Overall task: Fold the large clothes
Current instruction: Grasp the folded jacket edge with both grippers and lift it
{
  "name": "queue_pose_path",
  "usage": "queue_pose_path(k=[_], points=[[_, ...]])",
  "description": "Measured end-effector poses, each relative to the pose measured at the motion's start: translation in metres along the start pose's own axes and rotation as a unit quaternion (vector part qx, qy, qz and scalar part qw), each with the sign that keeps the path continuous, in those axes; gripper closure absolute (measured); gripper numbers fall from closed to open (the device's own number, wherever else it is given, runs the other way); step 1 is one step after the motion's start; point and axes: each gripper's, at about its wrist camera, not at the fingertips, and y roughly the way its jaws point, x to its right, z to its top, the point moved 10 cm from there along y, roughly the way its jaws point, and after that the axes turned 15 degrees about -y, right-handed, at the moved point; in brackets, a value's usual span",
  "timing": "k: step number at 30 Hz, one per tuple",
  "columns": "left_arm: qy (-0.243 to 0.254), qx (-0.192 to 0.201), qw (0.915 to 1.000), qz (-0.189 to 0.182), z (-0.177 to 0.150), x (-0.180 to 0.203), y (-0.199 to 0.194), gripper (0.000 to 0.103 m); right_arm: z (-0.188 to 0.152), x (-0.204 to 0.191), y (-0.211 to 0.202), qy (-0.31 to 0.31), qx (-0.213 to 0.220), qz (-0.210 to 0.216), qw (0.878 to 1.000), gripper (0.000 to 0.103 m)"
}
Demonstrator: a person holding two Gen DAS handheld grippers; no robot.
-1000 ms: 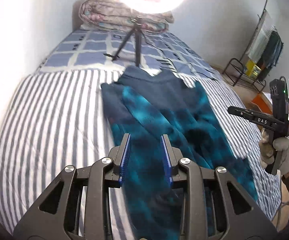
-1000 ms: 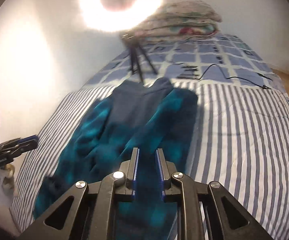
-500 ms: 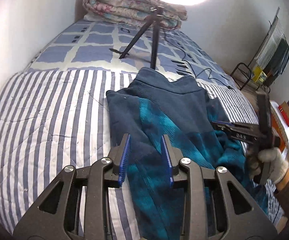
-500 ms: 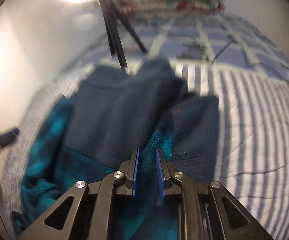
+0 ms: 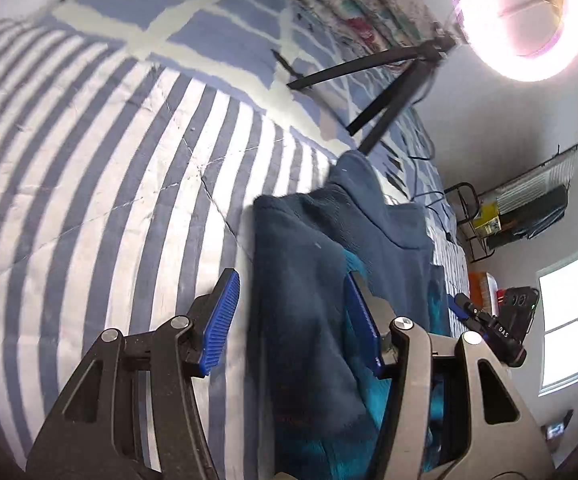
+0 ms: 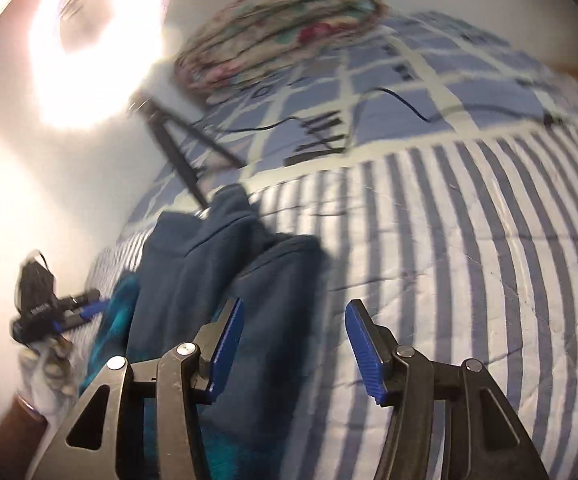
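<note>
A navy and teal fleece jacket (image 5: 309, 280) lies folded lengthwise on the striped quilt (image 5: 89, 200). My left gripper (image 5: 295, 322) is open, its blue pads astride the jacket's left edge, just above it. My right gripper (image 6: 295, 338) is open over the jacket's right edge (image 6: 285, 280) and the striped quilt (image 6: 469, 260). The right gripper also shows in the left wrist view (image 5: 489, 328), and the left one in the right wrist view (image 6: 61, 308), held in a gloved hand.
A ring light (image 5: 525, 16) on a black tripod (image 5: 385, 92) stands on the checked bedspread (image 5: 217, 24) behind the jacket. Folded floral quilts (image 6: 281, 36) lie at the headboard. A cable (image 6: 405, 104) runs over the bed. A rack (image 5: 521, 208) stands by the wall.
Both grippers have opened wide. The jacket's sides now lie folded in over its middle. Both cameras have tilted and moved closer to the jacket's upper part.
</note>
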Motion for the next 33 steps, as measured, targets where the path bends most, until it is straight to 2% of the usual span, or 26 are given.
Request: queue_pose_path(k=[3, 9, 10, 11, 13, 15, 19, 21, 29, 33], points=[[0.005, -0.015, 0.9998, -0.009, 0.003, 0.002, 0.016, 0.048, 0.002, 0.005, 0.013, 0.033, 0.005, 0.043, 0.999, 0.047], [0.01, -0.024, 0.9991, -0.033, 0.011, 0.02, 0.037, 0.048, 0.013, -0.001, 0.038, 0.033, -0.003, 0.074, 0.997, 0.048], [0.016, -0.026, 0.999, -0.033, 0.01, 0.024, 0.039, 0.05, 0.015, -0.006, 0.041, 0.031, -0.005, 0.082, 0.996, 0.053], [0.03, -0.028, 0.9988, -0.027, 0.007, 0.029, 0.042, 0.061, 0.016, -0.009, 0.045, 0.027, -0.009, 0.087, 0.996, 0.058], [0.052, -0.028, 0.9982, -0.002, 0.002, 0.032, 0.049, 0.083, 0.016, -0.017, 0.053, 0.005, -0.021, 0.072, 0.997, 0.083], [0.073, -0.015, 0.997, 0.022, -0.002, 0.034, 0.051, 0.086, 0.019, -0.024, 0.052, -0.037, -0.022, 0.032, 0.999, 0.097], [0.103, 0.014, 0.9938, 0.039, -0.008, 0.042, 0.039, 0.091, 0.026, -0.034, 0.037, -0.077, -0.014, -0.012, 0.997, 0.099], [0.105, 0.024, 0.9937, 0.031, -0.01, 0.048, 0.028, 0.091, 0.033, -0.04, 0.025, -0.086, 0.0, -0.018, 0.996, 0.099], [0.139, 0.051, 0.9889, -0.006, -0.029, 0.09, -0.028, 0.092, 0.052, -0.071, -0.027, -0.111, 0.037, -0.007, 0.993, 0.099], [0.143, 0.058, 0.9876, -0.028, -0.047, 0.104, -0.056, 0.092, 0.051, -0.09, -0.055, -0.126, 0.049, 0.0, 0.991, 0.099]])
